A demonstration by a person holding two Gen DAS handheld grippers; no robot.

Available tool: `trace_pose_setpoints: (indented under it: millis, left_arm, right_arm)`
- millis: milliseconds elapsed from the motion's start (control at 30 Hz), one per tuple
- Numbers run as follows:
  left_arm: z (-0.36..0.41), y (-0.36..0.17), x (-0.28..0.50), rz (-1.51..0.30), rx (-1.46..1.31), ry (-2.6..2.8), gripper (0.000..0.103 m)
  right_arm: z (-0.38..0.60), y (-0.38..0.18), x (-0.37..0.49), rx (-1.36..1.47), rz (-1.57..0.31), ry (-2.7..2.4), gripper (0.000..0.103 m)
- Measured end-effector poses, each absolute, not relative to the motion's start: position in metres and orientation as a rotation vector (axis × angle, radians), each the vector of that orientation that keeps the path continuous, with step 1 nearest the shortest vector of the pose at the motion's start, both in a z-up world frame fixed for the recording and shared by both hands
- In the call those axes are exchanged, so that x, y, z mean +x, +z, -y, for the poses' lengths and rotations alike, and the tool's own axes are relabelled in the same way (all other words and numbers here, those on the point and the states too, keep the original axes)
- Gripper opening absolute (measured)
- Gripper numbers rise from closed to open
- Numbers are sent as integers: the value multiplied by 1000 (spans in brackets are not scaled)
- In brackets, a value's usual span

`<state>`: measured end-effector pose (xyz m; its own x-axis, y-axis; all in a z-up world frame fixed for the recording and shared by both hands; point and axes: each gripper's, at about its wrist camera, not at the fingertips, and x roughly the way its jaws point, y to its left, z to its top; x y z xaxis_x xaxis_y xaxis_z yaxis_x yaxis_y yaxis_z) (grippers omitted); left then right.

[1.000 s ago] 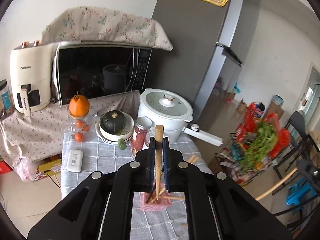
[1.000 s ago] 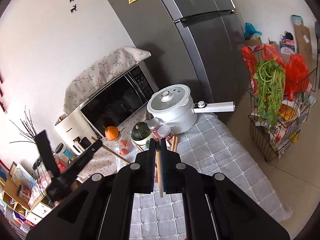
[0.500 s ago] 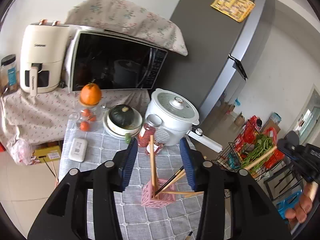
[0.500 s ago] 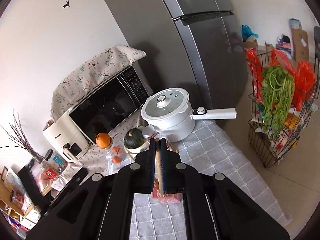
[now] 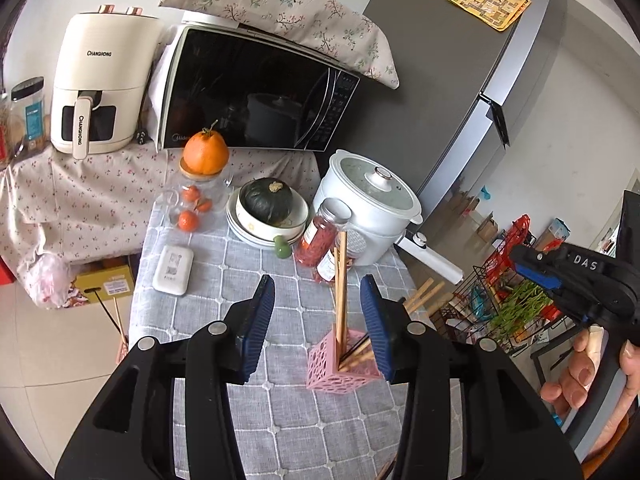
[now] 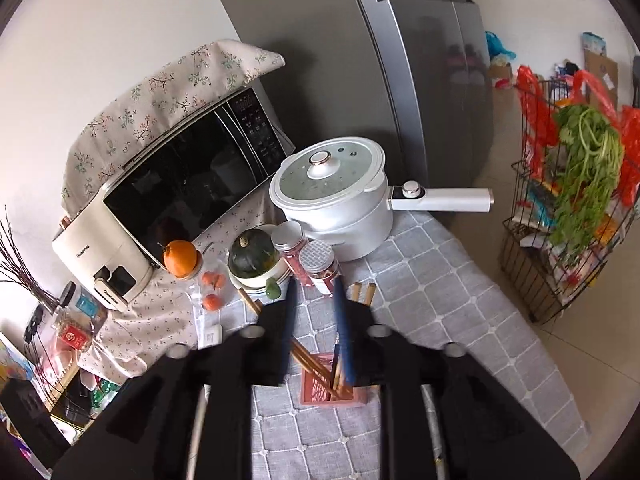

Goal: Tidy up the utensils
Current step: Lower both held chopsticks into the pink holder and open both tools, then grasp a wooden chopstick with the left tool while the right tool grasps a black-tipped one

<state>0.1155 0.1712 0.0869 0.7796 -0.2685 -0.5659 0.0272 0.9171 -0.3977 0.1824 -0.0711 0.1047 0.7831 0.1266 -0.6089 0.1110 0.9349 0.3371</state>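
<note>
A pink perforated holder (image 5: 340, 368) stands on the grey checked tablecloth (image 5: 240, 288) and holds several wooden chopsticks (image 5: 341, 288), one upright and others leaning right. My left gripper (image 5: 318, 316) is open and empty above and just behind the holder. In the right wrist view the holder (image 6: 320, 390) sits below my right gripper (image 6: 314, 320), which is open, with chopsticks (image 6: 310, 360) leaning left inside. Two more chopsticks (image 6: 362, 292) lie on the cloth near the jars. The right gripper also shows at the right edge of the left wrist view (image 5: 560, 276).
A white electric pot (image 5: 368, 200) with a long handle, two red-filled jars (image 5: 320, 236), a bowl with a dark squash (image 5: 268, 204), a jar topped by an orange (image 5: 206, 152) and a white device (image 5: 173, 268) stand behind. A microwave, air fryer and fridge line the back.
My left gripper opened, let go of its chopstick in the holder and pulled back. My right gripper moved over the holder and opened; its chopstick is no longer between the fingers.
</note>
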Motion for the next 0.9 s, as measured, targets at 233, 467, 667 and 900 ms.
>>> trace_pose_setpoints:
  millis: [233,467,667,900]
  left_arm:
    - [-157,90,105,-679,-370,-200,46]
    - [-134,79,85,-712,-353,-212,88]
    - [-100,43,80,-858,-279,-239,96]
    - [-31,-31,75,-1098,-86,-318,96]
  right_arm:
    - [88,110,151,370,-646,-46,60]
    - [117,78,105,389,-667,-139,95]
    - [149,10,70,366,-822,-214,96]
    - [194,-94,19,513,-1056,-246,96]
